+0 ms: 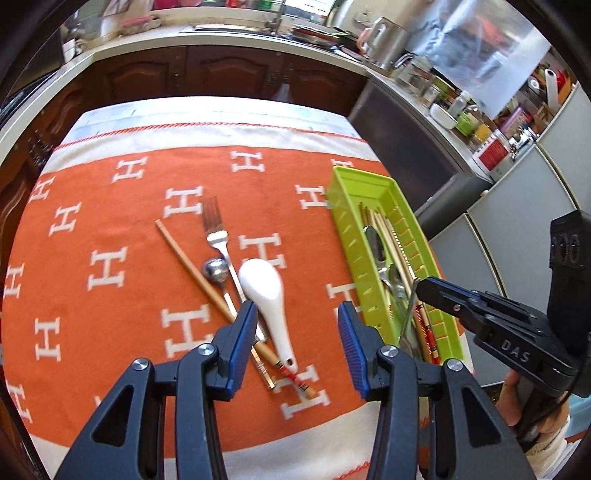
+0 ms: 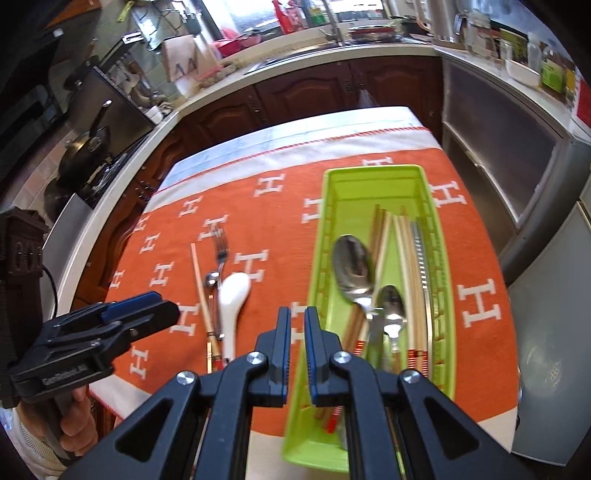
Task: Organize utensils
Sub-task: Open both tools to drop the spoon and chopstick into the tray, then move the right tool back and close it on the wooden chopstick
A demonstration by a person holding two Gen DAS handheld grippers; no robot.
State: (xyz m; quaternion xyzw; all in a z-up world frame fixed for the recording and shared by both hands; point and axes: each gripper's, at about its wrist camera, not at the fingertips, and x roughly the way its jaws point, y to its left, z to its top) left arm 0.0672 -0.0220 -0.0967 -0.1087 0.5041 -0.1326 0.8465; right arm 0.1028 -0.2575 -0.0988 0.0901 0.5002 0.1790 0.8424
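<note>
Two handheld tools hovering over utensils on an orange cloth-covered desk.
The left tool is spreading wide above a white ceramic spoon, steel fork and wooden chopstick. The right tool, nearly pressed together and gripping nothing, is hanging beside the green plastic tray holding spoons and chopsticks.

Dark wood cabinets, pale countertop, sink faucet, bright daylight
</note>
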